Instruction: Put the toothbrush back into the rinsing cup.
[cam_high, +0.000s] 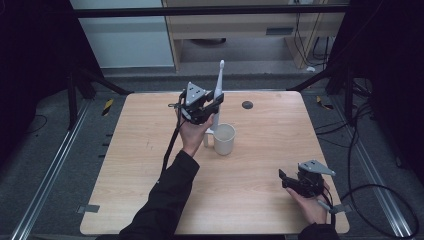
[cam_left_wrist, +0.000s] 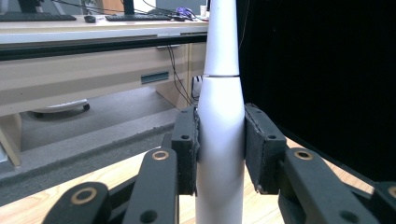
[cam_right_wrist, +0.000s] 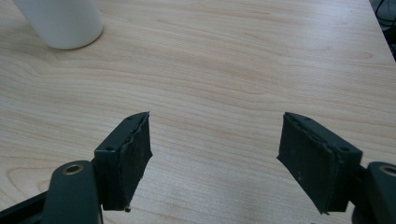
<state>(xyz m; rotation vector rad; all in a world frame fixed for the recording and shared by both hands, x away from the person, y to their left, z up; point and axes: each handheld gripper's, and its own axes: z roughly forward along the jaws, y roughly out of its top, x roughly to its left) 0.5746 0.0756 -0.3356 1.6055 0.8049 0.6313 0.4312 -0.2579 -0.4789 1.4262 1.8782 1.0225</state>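
Left gripper (cam_high: 214, 102): up over the back-middle of the wooden surface (cam_high: 260, 200), pinching the electric toothbrush, so not spread wide and not fully pressed together either.
Grip close-up: in the left gripper view both black pads sit flat against the white electric toothbrush (cam_left_wrist: 221, 140), one on each side of the handle's fat part, just below the seam.
Toothbrush: standing pretty much upright, brush head at the top poking above the surface's far edge in the high view (cam_high: 219, 82). Lower end drops behind the gripper right by the cup; can't tell if it touches anything.
Left hand (cam_high: 192, 132): comes up from the bottom in a dark sleeve, cable trailing down beside it.
Cup (cam_high: 224, 138): white, upright, on the surface just right of the hand and below the toothbrush. Looks empty from above.
Black dot (cam_high: 247, 105): small round thing on the surface, further back and right of the cup.
Right gripper (cam_right_wrist: 215, 158): spread wide open, nothing between the pads, just bare wood. It's at the near right corner, well apart from the cup (cam_right_wrist: 63, 21).
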